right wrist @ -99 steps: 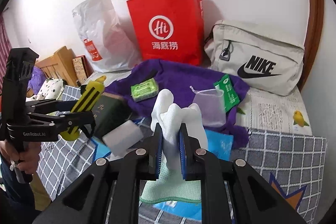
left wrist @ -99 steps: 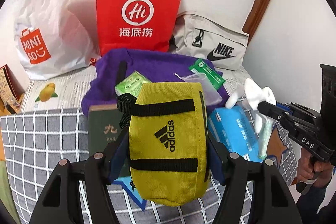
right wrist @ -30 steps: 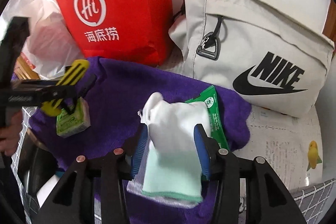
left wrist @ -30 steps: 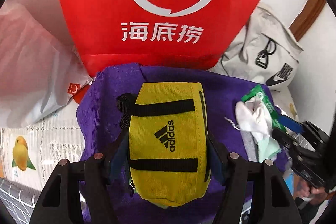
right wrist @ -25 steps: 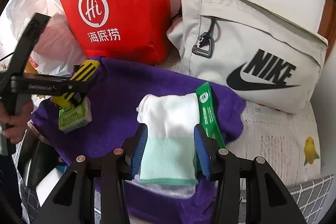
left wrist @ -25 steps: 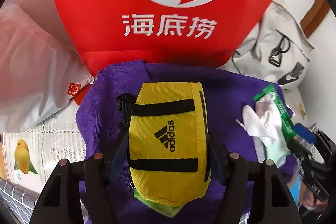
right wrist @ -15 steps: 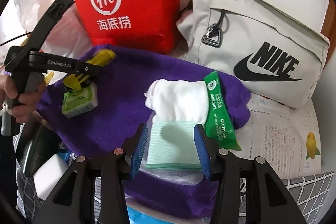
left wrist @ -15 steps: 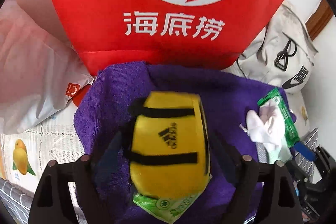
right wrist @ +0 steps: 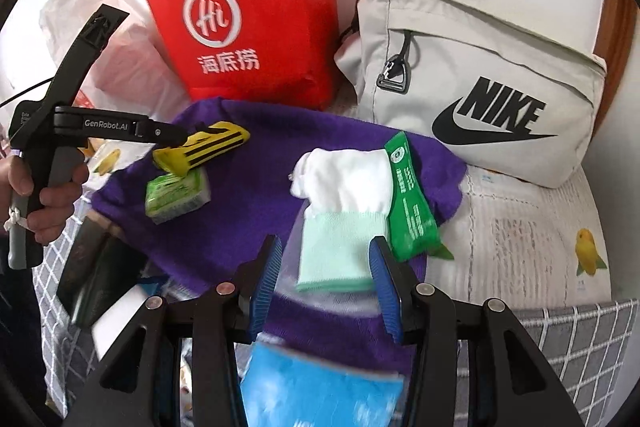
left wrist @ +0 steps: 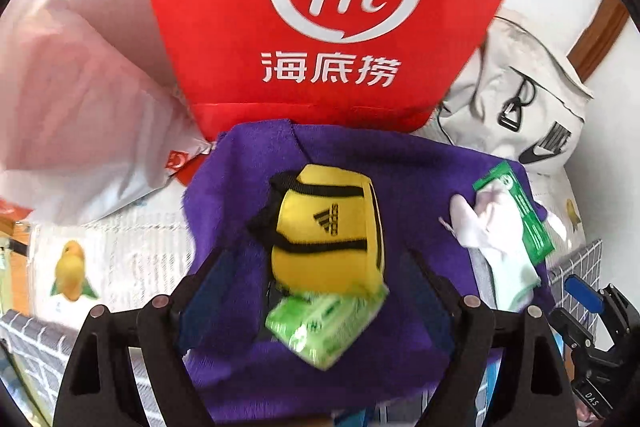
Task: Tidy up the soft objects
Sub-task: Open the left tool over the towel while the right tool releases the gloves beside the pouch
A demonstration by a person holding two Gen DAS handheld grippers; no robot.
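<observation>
A yellow Adidas pouch point(left wrist: 332, 227) rests on the purple towel point(left wrist: 240, 187), partly on top of a green tissue pack point(left wrist: 324, 323). My left gripper point(left wrist: 316, 267) is open, its pads standing clear on both sides of the pouch. In the right wrist view, a white sock with a mint cuff point(right wrist: 340, 211) lies on the towel point(right wrist: 248, 195) over a clear pouch, beside a green packet point(right wrist: 412, 203). My right gripper point(right wrist: 325, 247) is open. The cuff lies loose between its blue pads point(right wrist: 266, 279). The pouch point(right wrist: 212, 143) shows at the left gripper's tip.
A red paper bag point(left wrist: 320, 7) and a grey Nike bag point(right wrist: 480, 87) stand behind the towel, with a white plastic bag point(left wrist: 80, 107) at the left. A blue pack point(right wrist: 320, 387) and a dark book point(right wrist: 92, 275) lie near the front on the checked blanket point(right wrist: 560, 347).
My left jaws opened and let go of the yellow pouch, which settled on the tissue pack as the gripper drew back. My right gripper backed away from the sock, which stayed on the towel.
</observation>
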